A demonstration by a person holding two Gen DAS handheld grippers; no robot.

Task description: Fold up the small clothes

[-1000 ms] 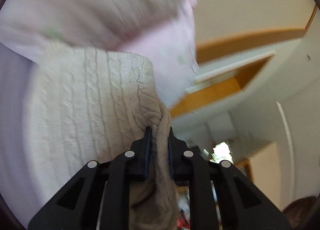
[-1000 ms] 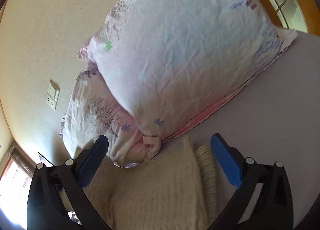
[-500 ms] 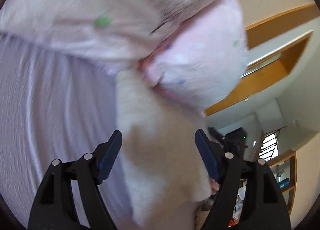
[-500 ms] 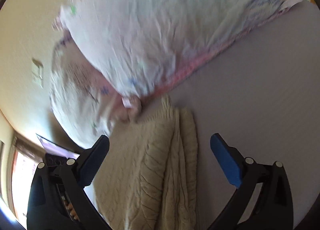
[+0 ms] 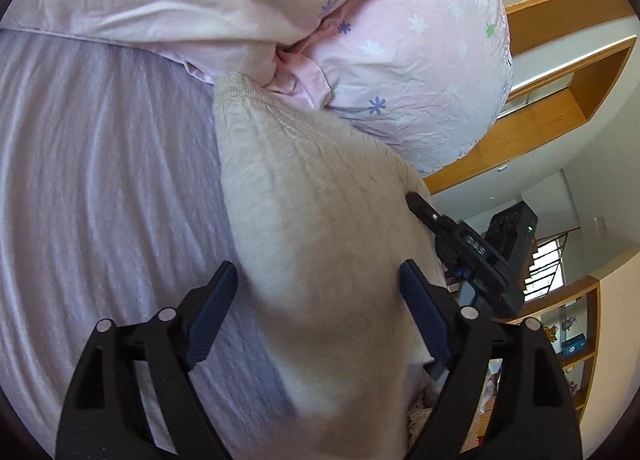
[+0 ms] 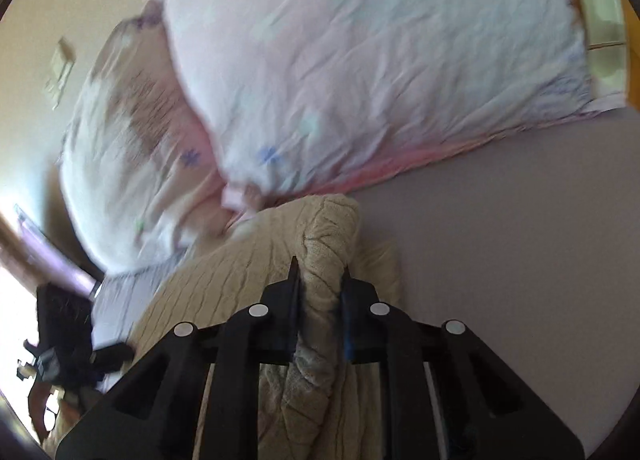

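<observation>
While right gripper [image 6: 320, 280] pinches sweater [image 6: 320, 232], left gripper [image 5: 318, 280] agape, pillows [image 5: 400, 72] beside.

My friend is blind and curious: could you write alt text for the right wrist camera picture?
The right gripper is shut on a bunched fold of a cream cable-knit sweater lying on a lilac bed sheet. Behind it, two pale pink flowered pillows lean against a beige wall; the picture is slightly blurred.
</observation>
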